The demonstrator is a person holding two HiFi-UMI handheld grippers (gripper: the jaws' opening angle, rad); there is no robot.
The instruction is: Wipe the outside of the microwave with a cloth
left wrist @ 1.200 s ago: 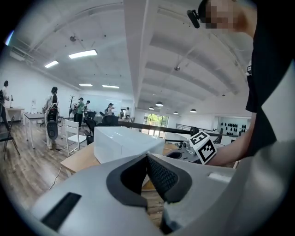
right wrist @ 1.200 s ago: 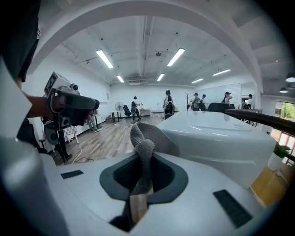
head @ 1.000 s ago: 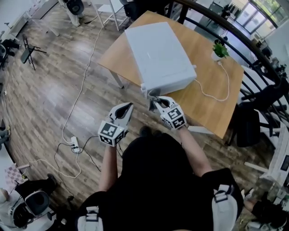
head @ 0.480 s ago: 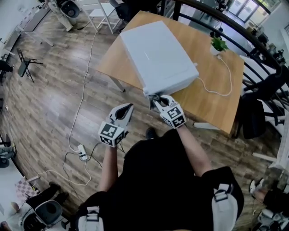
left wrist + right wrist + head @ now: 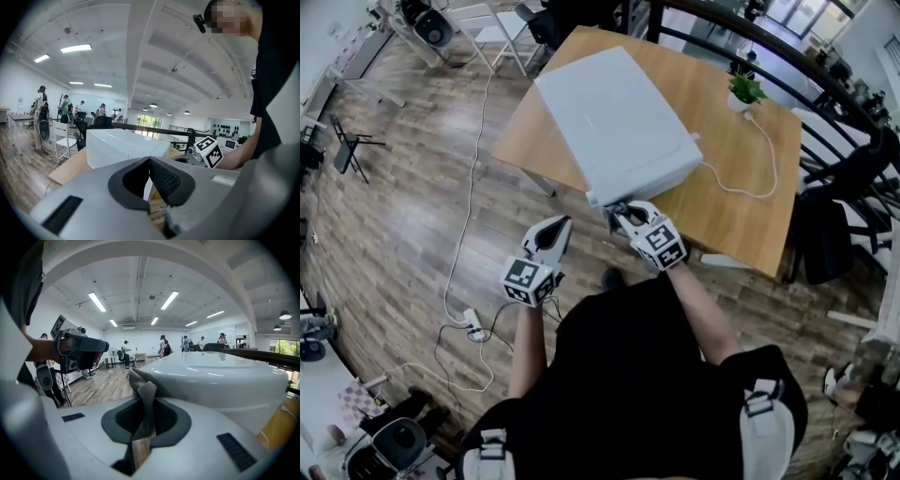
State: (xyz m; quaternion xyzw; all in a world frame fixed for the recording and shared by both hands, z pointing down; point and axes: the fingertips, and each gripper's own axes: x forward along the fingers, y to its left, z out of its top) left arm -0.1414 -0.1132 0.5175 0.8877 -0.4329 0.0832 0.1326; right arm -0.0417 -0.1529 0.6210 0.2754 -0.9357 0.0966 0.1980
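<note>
Cloth (image 5: pixel 144 392), grey and crumpled, is pinched between the two jaws of your right tongs (image 5: pixel 619 212), which are clamped on it. A fold of it sticks up past the jaw tips and lies against the near lower corner of the microwave (image 5: pixel 619 122). That microwave is a white box sitting on the wooden tabletop (image 5: pixel 727 202), with its near end close to the tabletop's edge in front of you. In the right gripper view its pale, glossy side fills the space just beyond the cloth. Your left tongs (image 5: pixel 561 225) are held beside the right ones, a little lower and off the tabletop's edge, above the wooden floor (image 5: pixel 412 216). Their jaws are brought together at the tips with nothing between them, and they point toward the microwave without touching it. A white cable (image 5: pixel 761 173) runs in a loop across the tabletop to the right of the microwave, near a small potted plant (image 5: pixel 744 91) at the far corner. On the floor to your left lies a power strip (image 5: pixel 472 325) with its cord trailing away.
</note>
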